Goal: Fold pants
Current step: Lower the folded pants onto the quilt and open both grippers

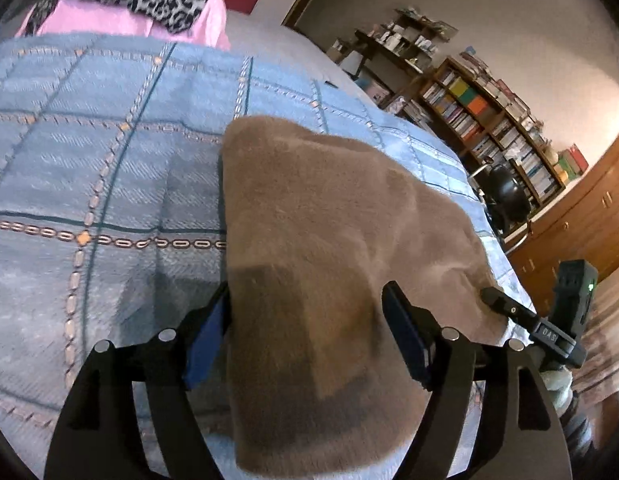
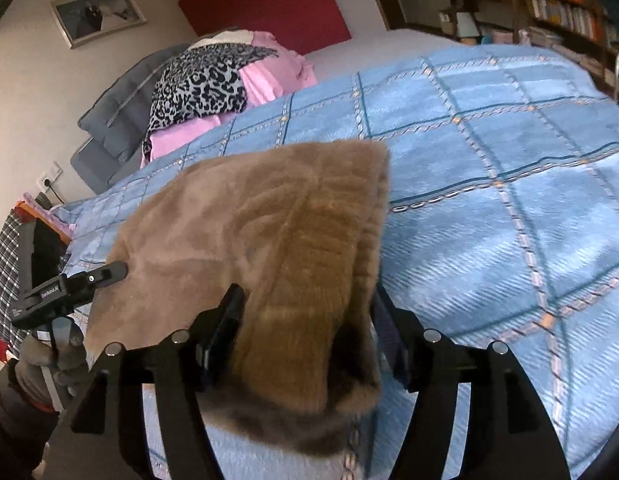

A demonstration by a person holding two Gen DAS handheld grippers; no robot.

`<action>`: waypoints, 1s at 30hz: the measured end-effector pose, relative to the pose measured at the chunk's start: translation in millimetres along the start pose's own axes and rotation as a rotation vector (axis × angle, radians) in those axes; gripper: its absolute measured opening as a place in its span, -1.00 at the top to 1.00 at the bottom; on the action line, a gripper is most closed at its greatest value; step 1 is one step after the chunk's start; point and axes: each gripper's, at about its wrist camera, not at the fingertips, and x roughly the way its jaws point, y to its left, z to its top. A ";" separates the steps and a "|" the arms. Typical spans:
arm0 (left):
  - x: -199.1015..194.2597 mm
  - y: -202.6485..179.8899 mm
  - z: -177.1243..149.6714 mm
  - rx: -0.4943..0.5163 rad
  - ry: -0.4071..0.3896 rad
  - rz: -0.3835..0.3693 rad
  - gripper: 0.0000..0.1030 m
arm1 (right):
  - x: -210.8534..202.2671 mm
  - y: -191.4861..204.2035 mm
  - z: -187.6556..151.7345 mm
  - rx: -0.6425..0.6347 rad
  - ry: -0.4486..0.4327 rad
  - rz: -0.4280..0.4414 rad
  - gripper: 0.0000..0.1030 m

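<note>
Brown fleece pants point(image 1: 333, 240) lie folded into a compact stack on the blue plaid bedspread point(image 1: 109, 168), at the near edge of the bed. The left gripper point(image 1: 305, 336) straddles one near corner of the stack with its blue pads point(image 1: 207, 340) standing clear of the cloth, jaws apart and nothing pinched. The right gripper point(image 2: 305, 332) likewise brackets the ribbed waistband end point(image 2: 309, 280), its jaws spread; the cloth bulges between them, but no pad appears to press on it. Judged from this, the step in hand is the release after a fold. To do it well, both grippers should draw straight back and slightly up, so that no pad drags the top layer and opens the stack; the edges then want checking for alignment, and the waistband end looks thicker and may need a light press. As for containers, none holds anything relevant: the wooden bookshelf point(image 1: 489, 120) beyond the bed carries books, and a leopard-print garment point(image 2: 201, 84) rests on pink cloth point(image 2: 277, 72) near the headboard.
</note>
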 end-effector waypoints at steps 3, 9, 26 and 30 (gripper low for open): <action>-11.9 -13.9 -11.6 0.070 -0.008 0.046 -0.52 | -13.7 -0.3 -9.3 0.003 -0.007 -0.040 -0.25; -1.6 -17.6 -29.1 0.124 0.013 0.097 -0.52 | -6.9 -5.5 -33.3 0.024 0.034 -0.153 -0.24; -22.1 -49.4 -52.4 0.204 -0.064 0.363 -0.84 | -26.9 18.0 -47.7 0.012 -0.024 -0.304 -0.38; -45.1 -71.2 -60.5 0.269 -0.115 0.413 -0.91 | -56.5 33.2 -51.9 0.006 -0.091 -0.298 -0.49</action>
